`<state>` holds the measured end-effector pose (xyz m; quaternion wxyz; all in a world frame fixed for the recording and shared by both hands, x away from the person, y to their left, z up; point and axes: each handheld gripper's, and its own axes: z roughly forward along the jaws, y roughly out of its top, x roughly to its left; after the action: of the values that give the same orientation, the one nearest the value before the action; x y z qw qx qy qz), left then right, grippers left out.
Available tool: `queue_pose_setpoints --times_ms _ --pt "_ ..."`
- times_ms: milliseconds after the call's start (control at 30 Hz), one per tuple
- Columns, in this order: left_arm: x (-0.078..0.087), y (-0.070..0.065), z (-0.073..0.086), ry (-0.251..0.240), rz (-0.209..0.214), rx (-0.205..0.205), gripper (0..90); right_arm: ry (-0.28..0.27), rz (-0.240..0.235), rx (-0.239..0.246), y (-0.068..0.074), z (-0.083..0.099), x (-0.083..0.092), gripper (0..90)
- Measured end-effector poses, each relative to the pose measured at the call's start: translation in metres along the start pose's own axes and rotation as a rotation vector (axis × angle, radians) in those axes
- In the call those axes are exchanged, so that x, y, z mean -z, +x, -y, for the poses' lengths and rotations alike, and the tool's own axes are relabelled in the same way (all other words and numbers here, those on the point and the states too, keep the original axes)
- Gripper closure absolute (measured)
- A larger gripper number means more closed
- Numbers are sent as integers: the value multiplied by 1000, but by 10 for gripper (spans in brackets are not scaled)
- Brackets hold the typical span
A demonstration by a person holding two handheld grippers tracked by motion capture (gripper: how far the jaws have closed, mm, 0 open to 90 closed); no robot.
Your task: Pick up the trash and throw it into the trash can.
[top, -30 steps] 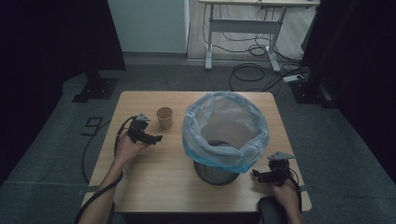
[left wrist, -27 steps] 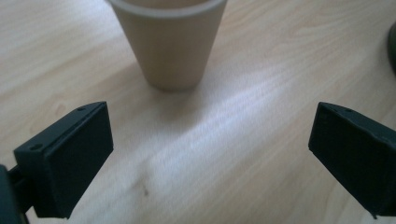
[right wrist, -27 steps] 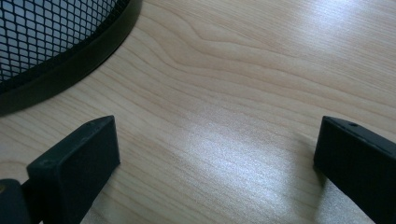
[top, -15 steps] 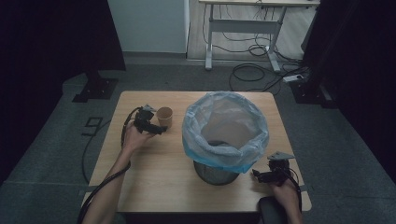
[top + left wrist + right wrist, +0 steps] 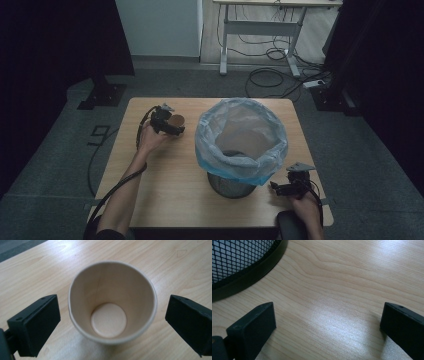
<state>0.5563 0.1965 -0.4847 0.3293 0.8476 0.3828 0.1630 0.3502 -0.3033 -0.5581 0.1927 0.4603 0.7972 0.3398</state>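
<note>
Cup [image 5: 112,302] is the small item here, upright on the table [image 5: 170,190] near the far left corner, empty, mouth up.

Table: light wood, bare across most of the near left half.

Bin [image 5: 230,182]: black mesh, standing right of centre toward the near edge, lined with a blue bag [image 5: 241,137] whose top balloons out wider than the bin itself. In the right gripper view the bin's black base rim and mesh sit at upper left, on the wood.

Left gripper [image 5: 167,122]: held at the cup, far left corner. In the left gripper view its jaws are wide apart, one on each side of the cup, a clear gap at both sides, no contact. Cup's inside and round bottom fully visible between them.

Right gripper [image 5: 282,189]: near right corner, just beside the bin's base, pointing toward it. In the right gripper view the jaws are spread wide over bare wood, nothing between them; cannot tell if they touch the tabletop.

Cup and bin stand apart, cup to the bin's far left.
</note>
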Motion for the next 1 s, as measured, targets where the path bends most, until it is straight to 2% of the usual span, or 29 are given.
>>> queue_pose_setpoints --times_ms 133,367,567,800,1000 --pt "-6 0 -5 12 -1 -1 23 1 0 0 0 0 0 0" --pt "-13 0 -10 32 5 8 194 1 -1 1 0 0 0 0" --pt "-13 -4 -10 23 -4 -9 218 2 -1 1 0 0 0 0" --pt "-1 -3 -14 17 16 2 219 2 -1 1 0 0 0 0" --pt "17 -3 -20 15 37 -5 220 2 -1 1 0 0 0 0"
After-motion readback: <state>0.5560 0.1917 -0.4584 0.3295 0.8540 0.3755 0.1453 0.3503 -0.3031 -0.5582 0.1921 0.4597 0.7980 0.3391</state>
